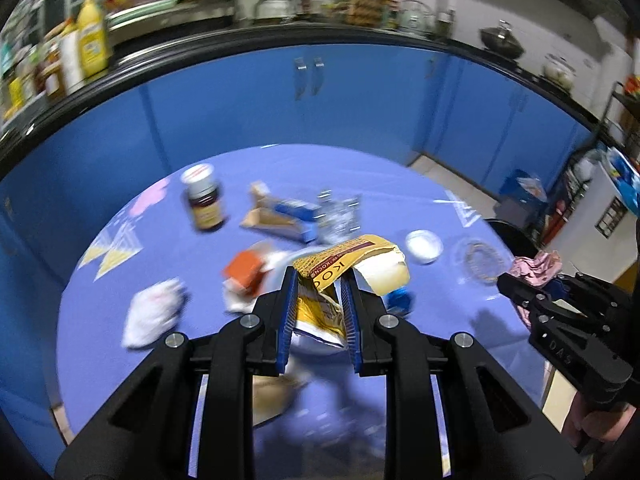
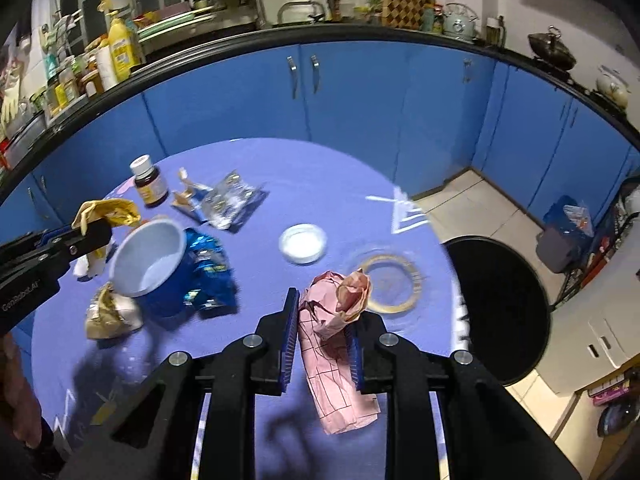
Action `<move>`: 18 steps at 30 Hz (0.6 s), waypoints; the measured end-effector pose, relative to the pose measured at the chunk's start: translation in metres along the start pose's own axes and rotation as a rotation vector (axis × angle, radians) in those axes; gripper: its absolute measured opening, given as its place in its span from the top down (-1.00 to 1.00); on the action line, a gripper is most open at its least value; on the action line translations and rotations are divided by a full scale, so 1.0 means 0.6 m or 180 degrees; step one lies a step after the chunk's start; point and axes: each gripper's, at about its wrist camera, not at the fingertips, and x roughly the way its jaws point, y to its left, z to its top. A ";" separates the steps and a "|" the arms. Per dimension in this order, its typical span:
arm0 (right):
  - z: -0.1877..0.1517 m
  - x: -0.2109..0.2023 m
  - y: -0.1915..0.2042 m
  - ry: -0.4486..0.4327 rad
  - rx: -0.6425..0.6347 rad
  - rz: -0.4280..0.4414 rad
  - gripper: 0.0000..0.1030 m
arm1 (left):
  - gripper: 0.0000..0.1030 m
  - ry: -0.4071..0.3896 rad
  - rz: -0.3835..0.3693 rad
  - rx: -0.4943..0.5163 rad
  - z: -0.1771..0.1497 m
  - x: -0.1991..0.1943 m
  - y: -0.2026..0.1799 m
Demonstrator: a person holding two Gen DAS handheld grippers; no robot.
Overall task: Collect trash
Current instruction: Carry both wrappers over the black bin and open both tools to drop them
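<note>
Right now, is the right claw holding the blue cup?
No, the right claw is shut on a crumpled pink paper; the blue cup stands on the table.

Left gripper (image 1: 320,284): 2 black plastic fingers, angular and hollowed with triangular cut-outs.
Left pads (image 1: 289,312): blue, ribbed, lining the inner face of each finger.
Left pivots: 4 round silver screw heads across the black linkage.
Left side marking: white lettering "GenRobot.AI", read in the right wrist view.
Right gripper (image 2: 323,312): same black 2-finger build, same triangular cut-outs.
Right pads (image 2: 291,332): blue, ribbed strips.
Right pivots: 4 round silver screw heads.
Right side marking: raised letters "DAS" on the black body, seen from the left wrist view.
</note>
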 end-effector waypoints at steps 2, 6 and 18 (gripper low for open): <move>0.003 -0.004 -0.018 -0.0029 0.0020 -0.0051 0.59 | 0.55 -0.0008 -0.0070 0.0080 0.011 0.007 -0.026; 0.015 -0.011 -0.062 -0.0136 0.0065 -0.0178 0.58 | 0.55 -0.0002 -0.0196 0.0217 0.040 0.027 -0.082; 0.063 0.008 -0.211 -0.0256 0.0327 -0.0530 0.54 | 0.55 -0.0161 -0.0329 0.0575 0.120 0.061 -0.231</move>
